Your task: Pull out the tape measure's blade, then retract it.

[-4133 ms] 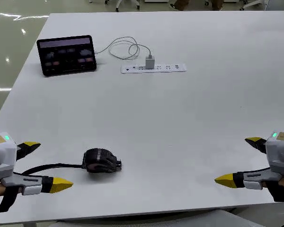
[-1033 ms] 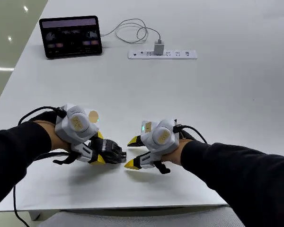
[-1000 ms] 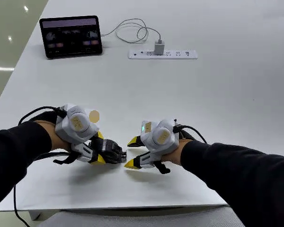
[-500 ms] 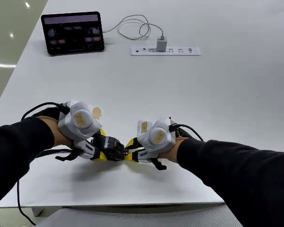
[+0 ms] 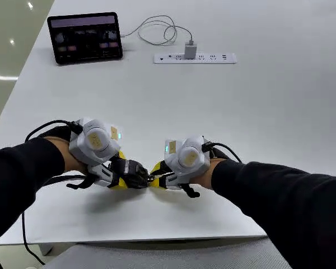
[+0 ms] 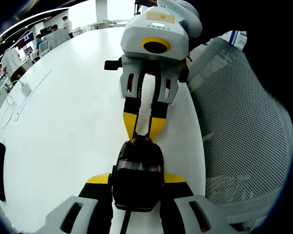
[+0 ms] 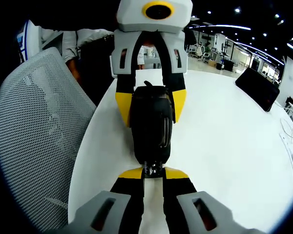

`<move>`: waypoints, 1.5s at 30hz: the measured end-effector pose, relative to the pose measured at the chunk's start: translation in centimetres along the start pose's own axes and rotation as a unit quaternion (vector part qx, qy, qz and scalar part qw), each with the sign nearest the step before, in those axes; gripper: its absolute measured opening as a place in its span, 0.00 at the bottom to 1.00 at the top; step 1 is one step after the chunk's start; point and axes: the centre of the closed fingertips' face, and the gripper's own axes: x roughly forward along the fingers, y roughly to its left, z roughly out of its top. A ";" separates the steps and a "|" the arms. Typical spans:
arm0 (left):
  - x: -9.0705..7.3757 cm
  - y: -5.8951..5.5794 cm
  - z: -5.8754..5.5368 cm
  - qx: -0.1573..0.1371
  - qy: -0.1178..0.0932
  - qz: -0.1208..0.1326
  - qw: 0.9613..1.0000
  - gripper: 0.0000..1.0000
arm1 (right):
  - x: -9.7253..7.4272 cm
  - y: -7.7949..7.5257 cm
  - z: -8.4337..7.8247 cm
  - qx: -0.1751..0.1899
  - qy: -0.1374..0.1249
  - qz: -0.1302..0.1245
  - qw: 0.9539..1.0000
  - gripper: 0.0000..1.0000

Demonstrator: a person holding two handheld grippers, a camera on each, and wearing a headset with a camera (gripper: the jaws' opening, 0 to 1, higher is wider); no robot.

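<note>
The black tape measure (image 5: 133, 172) sits near the front edge of the white table (image 5: 241, 112). My left gripper (image 5: 123, 171) is shut on its case; in the left gripper view the case (image 6: 136, 170) sits between my yellow-tipped jaws (image 6: 136, 178). My right gripper (image 5: 154, 175) meets it from the right, with its fingers (image 6: 130, 124) pinched at the case's mouth. In the right gripper view my own gripper (image 7: 154, 173) is shut on the small metal blade hook (image 7: 153, 168), with the case (image 7: 151, 122) just beyond. No length of blade shows.
A tablet (image 5: 85, 37) stands at the back left. A white power strip (image 5: 194, 58) with a charger and coiled cable (image 5: 157, 33) lies behind the middle. A grey mesh chair (image 6: 239, 146) is beside the table's front edge. Black cables trail from both grippers.
Four seconds ago the tape measure lay free between two open, far-apart grippers. A second ago the left held it and the right was open beside it; the right has since shut on the hook.
</note>
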 end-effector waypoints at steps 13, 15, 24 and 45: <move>0.1 0.1 0.0 -0.004 -0.007 0.004 1.000 0.33 | -0.1 -0.1 -0.2 0.009 0.012 -0.001 1.000 0.12; 0.1 0.1 0.0 -0.005 -0.008 0.004 1.000 0.33 | 0.1 0.0 -0.1 0.015 0.010 -0.001 1.000 0.12; 0.1 0.2 0.0 -0.011 -0.008 0.005 1.000 0.33 | 0.7 0.0 0.0 0.010 0.007 0.006 1.000 0.11; 0.0 0.3 -0.2 -0.012 -0.006 0.009 1.000 0.33 | -0.6 -0.1 -1.0 0.017 0.004 0.013 1.000 0.10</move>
